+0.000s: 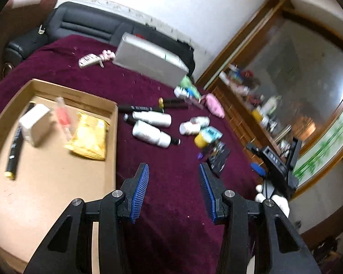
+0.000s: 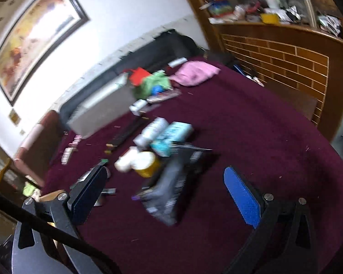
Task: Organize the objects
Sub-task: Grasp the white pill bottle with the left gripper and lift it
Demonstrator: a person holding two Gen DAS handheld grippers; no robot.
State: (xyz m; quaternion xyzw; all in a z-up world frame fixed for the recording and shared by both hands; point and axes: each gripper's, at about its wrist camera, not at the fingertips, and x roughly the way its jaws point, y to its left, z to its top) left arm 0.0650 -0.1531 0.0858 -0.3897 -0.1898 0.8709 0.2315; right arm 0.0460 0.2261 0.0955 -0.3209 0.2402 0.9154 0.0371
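On the maroon-clothed table a shallow cardboard tray sits at the left edge. Inside it lie a white box, a yellow packet, a clear pack with red contents and a black marker. Right of the tray, on the cloth, lie two white bottles side by side, black pens just beyond them, a yellow-capped jar, a teal box and a dark foil packet. Further back a grey box lies near the far edge, with a pink pouch toward the right edge.

The left gripper hovers over bare cloth beside the tray, its jaws partly apart with nothing between them. The right gripper stands with its jaws spread wide; the dark packet lies blurred on the cloth between the two fingers, with neither blue pad touching it. Beside that packet sit the yellow jar and teal box. From the left wrist view, the right gripper's black body shows at the table's right edge, held by a white-gloved hand.
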